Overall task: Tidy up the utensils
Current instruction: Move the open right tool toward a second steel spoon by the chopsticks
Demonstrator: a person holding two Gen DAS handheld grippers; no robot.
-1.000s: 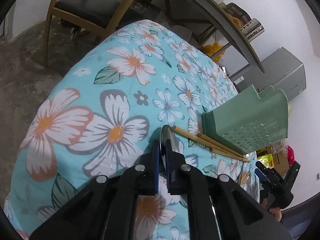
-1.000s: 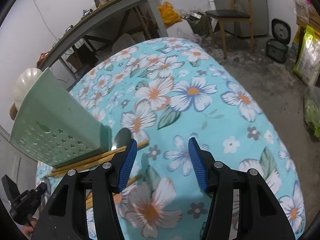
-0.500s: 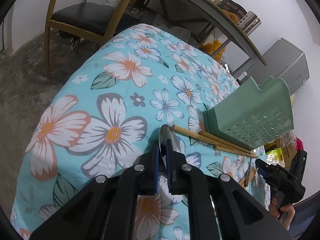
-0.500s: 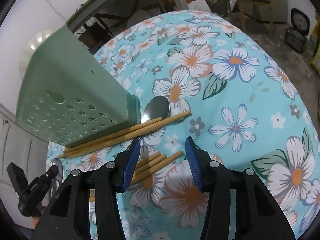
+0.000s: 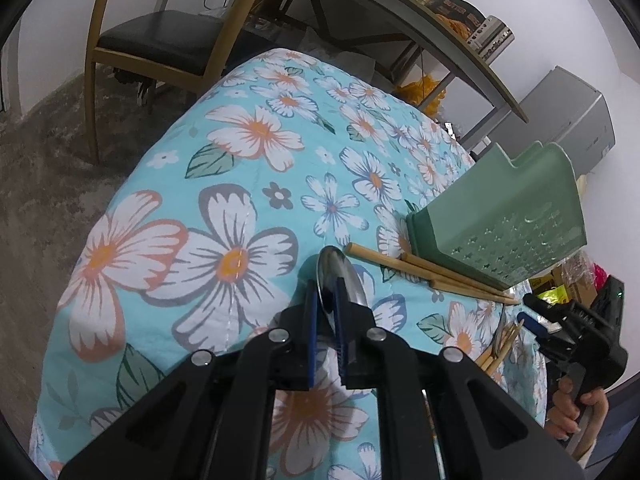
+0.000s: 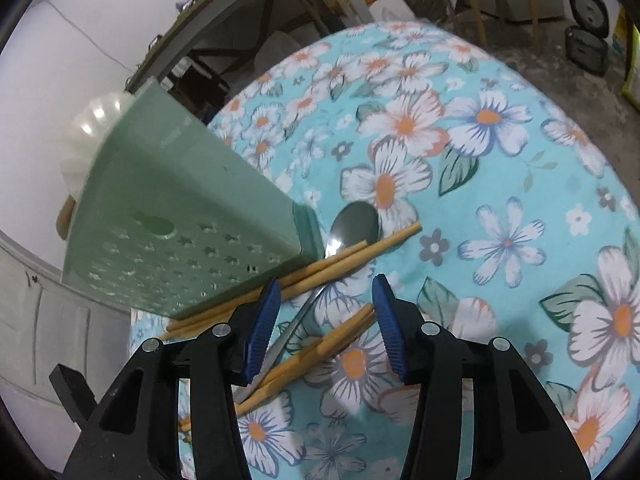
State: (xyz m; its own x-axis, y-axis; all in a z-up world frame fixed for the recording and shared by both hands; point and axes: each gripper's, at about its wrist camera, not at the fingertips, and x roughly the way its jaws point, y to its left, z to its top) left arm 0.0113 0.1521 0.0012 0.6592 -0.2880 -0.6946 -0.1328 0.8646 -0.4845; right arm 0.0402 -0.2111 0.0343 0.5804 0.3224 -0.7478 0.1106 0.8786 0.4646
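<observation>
My left wrist view: close, angled down over cloth (image 5: 240,184) | my right wrist view: close, angled down, facing opposite side | shared: caddy (image 5: 504,216) (image 6: 180,216), chopsticks (image 5: 424,272) (image 6: 344,264), spoon (image 5: 336,276) (image 6: 356,224)

Wooden chair (image 5: 160,44), grey cabinet (image 5: 560,128), floral cloth (image 5: 256,184)

a: on the tablecloth (image 6: 520,128)?
b: utensil holder (image 6: 180,220) at left, lying on its side; chopsticks (image 6: 340,260) alongside its lower edge; spoon (image 6: 356,226) bowl just right of its base, handle running under them.
a: nearer?
b: second chopstick bundle (image 6: 320,352), beside the spoon's handle.
</observation>
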